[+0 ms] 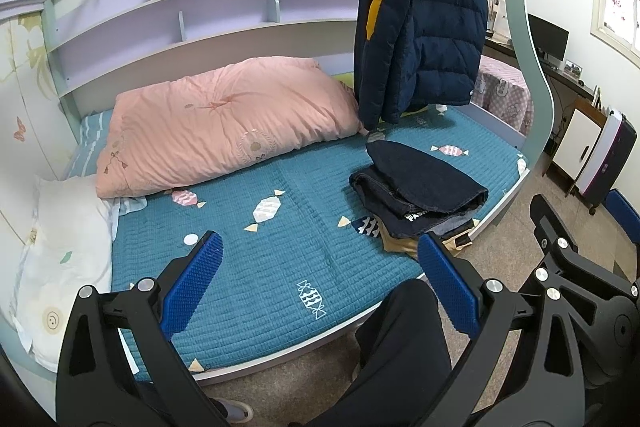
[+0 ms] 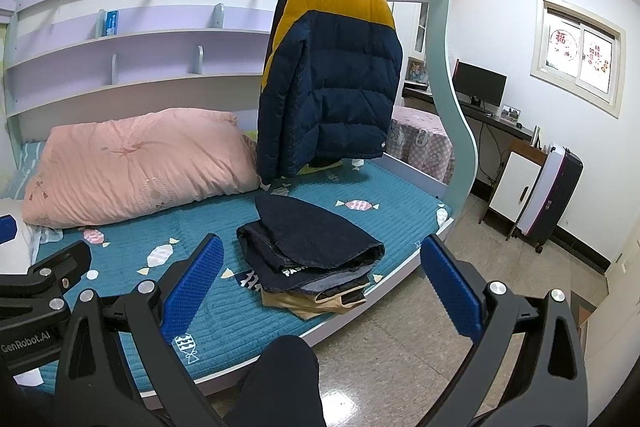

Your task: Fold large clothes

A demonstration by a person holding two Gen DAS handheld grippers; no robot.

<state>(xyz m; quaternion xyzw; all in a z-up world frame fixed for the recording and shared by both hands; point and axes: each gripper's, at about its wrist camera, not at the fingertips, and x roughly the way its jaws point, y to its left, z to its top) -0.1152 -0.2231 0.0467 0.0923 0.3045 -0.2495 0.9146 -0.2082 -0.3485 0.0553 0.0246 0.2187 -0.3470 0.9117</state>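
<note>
A navy and mustard puffer jacket (image 1: 424,27) (image 2: 332,83) hangs from a rail above the far side of the bed. A stack of folded dark clothes (image 1: 420,195) (image 2: 312,251) lies on the teal quilted mattress (image 1: 280,259) (image 2: 224,307) near its right edge, with a tan garment at the bottom. My left gripper (image 1: 320,279) is open and empty, held above the bed's front edge. My right gripper (image 2: 320,279) is open and empty too, in front of the folded stack. Both are well short of the jacket.
A pink duvet (image 1: 224,127) (image 2: 136,163) lies along the back of the bed, a white pillow (image 1: 60,259) at the left. Shelves line the wall behind. A person's dark-trousered leg (image 1: 400,355) (image 2: 280,383) stands by the bed. A suitcase (image 2: 548,195), cabinet and desk stand at right.
</note>
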